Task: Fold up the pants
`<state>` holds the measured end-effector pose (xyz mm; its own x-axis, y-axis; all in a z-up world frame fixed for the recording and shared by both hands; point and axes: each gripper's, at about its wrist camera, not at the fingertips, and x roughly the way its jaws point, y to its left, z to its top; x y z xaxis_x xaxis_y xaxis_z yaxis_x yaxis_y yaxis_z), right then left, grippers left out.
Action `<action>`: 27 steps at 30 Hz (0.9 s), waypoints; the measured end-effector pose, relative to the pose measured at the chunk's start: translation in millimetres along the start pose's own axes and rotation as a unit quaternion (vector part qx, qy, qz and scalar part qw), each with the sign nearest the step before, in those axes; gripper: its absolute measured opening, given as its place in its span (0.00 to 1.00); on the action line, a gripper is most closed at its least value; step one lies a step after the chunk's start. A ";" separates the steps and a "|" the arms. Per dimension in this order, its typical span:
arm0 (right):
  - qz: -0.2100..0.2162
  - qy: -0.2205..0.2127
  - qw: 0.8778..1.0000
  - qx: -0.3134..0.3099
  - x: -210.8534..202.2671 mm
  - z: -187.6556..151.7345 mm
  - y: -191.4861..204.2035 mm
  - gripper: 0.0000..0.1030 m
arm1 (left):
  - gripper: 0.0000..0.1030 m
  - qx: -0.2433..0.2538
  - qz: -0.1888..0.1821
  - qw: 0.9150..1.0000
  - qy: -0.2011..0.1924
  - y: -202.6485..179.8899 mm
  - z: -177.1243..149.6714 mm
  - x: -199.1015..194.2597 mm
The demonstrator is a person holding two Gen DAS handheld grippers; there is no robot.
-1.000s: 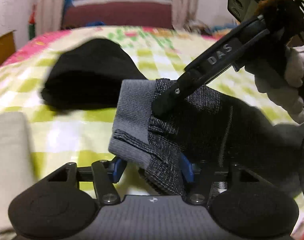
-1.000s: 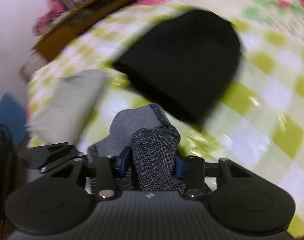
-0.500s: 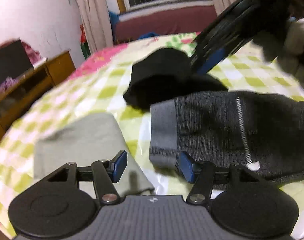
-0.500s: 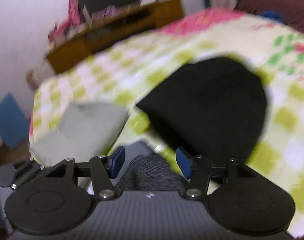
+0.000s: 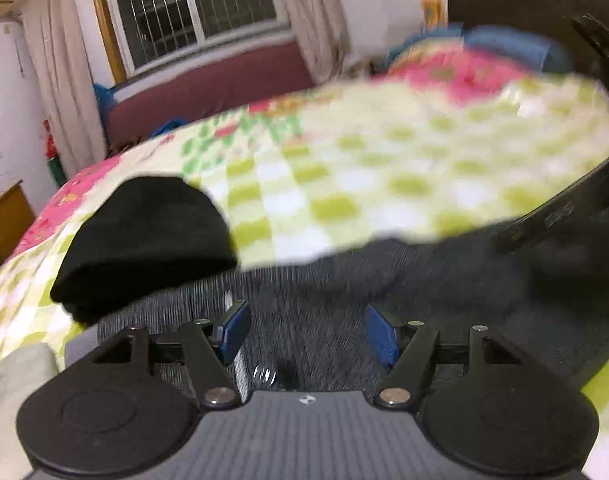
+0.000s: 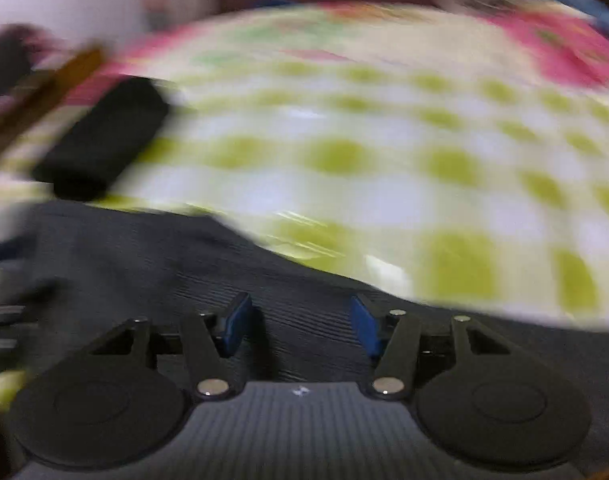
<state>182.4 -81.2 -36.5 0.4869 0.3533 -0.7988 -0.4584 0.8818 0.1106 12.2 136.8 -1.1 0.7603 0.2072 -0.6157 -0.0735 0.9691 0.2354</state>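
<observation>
Dark grey knit pants [image 5: 424, 280] lie flat on the checked bedspread [image 5: 344, 184], filling the lower part of both wrist views. My left gripper [image 5: 307, 330] hovers over them, jaws opening, and the cloth lies below the blue pads, not pinched. In the blurred right wrist view my right gripper [image 6: 300, 322] is over the pants [image 6: 144, 264] near their far edge. Its jaws are closing with a wide gap, and no cloth is gripped. One black finger of the right gripper [image 5: 564, 212] shows at the right of the left wrist view.
A folded black garment [image 5: 144, 236] lies on the bed just left of the pants, also seen as the black garment [image 6: 104, 136]. A pale beige garment [image 5: 8, 384] sits at the lower left. A wooden cabinet [image 5: 4, 216] stands beside the bed, and a barred window [image 5: 196, 8] is behind.
Both grippers let go of the pants' folded waistband end, which now lies flat. Both hands swept to the right along the pants, so the black garment has shifted left in both views.
</observation>
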 end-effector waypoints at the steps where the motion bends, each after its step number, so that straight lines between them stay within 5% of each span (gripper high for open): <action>1: 0.003 0.007 1.000 0.021 6.8 -3.2 -11.5 0.30 | 0.75 0.005 0.005 1.000 0.018 1.5 -1.8 6.6; 2: 0.009 0.005 0.999 0.036 6.7 -4.7 -19.8 0.25 | 0.75 0.009 0.013 0.999 0.043 1.5 -8.5 14.5; 5: 0.070 -0.028 0.996 0.043 -18.1 6.8 -20.7 0.36 | 0.78 -0.004 0.026 0.998 0.060 7.4 -18.4 18.6; 8: 0.153 -0.053 0.987 0.007 -27.0 28.3 -3.8 0.63 | 0.77 -0.018 0.058 0.997 0.046 11.9 -18.5 10.4; 10: 0.183 -0.047 0.982 -0.016 -12.4 43.9 9.2 0.64 | 0.77 -0.022 0.068 0.997 0.030 11.6 -20.9 6.3; 14: 0.221 0.037 0.975 -0.008 44.0 64.4 12.7 0.63 | 0.78 -0.020 0.075 0.997 0.023 8.5 -29.7 9.1; 19: 0.312 0.113 0.943 -0.022 50.2 56.2 10.6 0.63 | 0.78 -0.017 0.071 0.997 0.003 11.7 -32.5 9.1; 23: 0.341 0.135 0.929 -0.040 51.7 61.7 15.2 0.63 | 0.82 -0.040 0.062 0.997 0.000 18.2 -33.7 14.5; 27: 0.328 0.120 0.937 -0.006 75.7 77.9 5.9 0.63 | 0.85 -0.049 0.058 0.997 -0.004 20.3 -34.6 20.1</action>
<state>274.5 -24.9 -50.2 -0.0833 0.7360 -0.6718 -0.6102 0.4953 0.6183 3.6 165.2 -34.7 0.7475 0.3180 -0.5833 -0.2240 0.9472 0.2293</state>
